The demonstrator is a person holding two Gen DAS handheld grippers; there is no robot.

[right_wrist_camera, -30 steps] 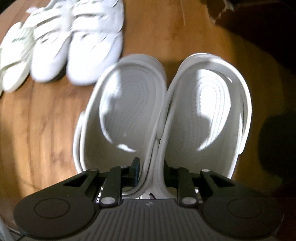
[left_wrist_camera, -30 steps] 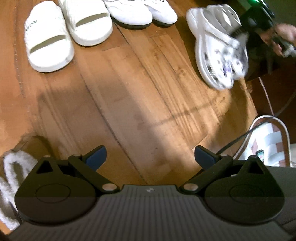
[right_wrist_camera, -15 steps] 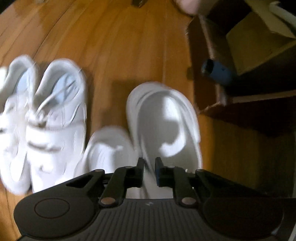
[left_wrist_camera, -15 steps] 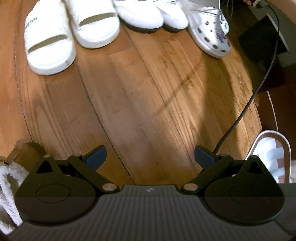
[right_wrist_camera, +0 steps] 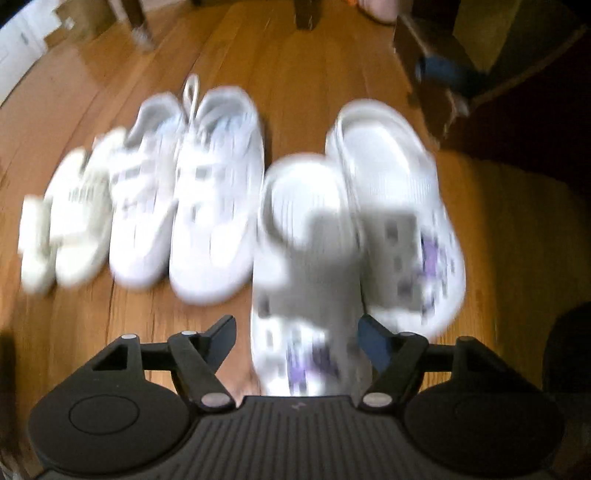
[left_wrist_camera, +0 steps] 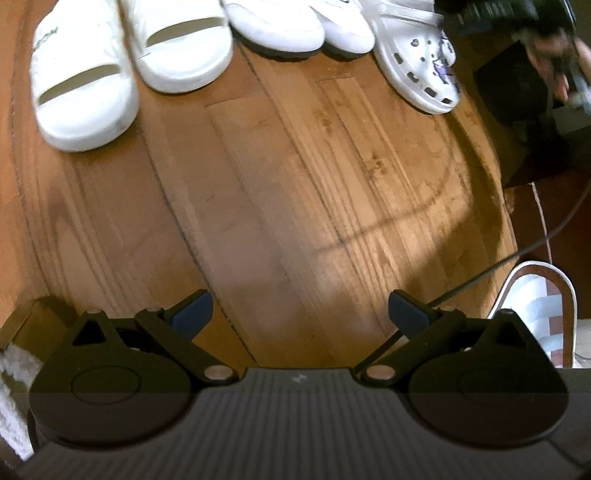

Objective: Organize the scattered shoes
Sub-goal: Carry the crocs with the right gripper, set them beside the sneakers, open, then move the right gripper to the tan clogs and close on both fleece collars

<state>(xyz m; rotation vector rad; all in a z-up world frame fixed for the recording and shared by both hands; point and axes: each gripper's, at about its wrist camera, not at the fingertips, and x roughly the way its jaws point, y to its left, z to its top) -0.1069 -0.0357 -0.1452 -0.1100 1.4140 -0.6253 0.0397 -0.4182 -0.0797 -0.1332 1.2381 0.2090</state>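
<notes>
Wood floor (left_wrist_camera: pixel 295 192) bare between spread jaws of left gripper (left_wrist_camera: pixel 300 311), as before. Clog pair (right_wrist_camera: pixel 354 236) now on floor ahead of right gripper (right_wrist_camera: pixel 297 338), beside sneakers (right_wrist_camera: pixel 192 199); its jaws just opened, no longer pinching clogs.

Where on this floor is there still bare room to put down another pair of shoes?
The wide wooden floor in front of the shoe row is bare, between the white slides, the charm-studded clogs and the open left gripper. The row itself is crowded: slides, sneakers and clogs stand nearly side by side.
</notes>
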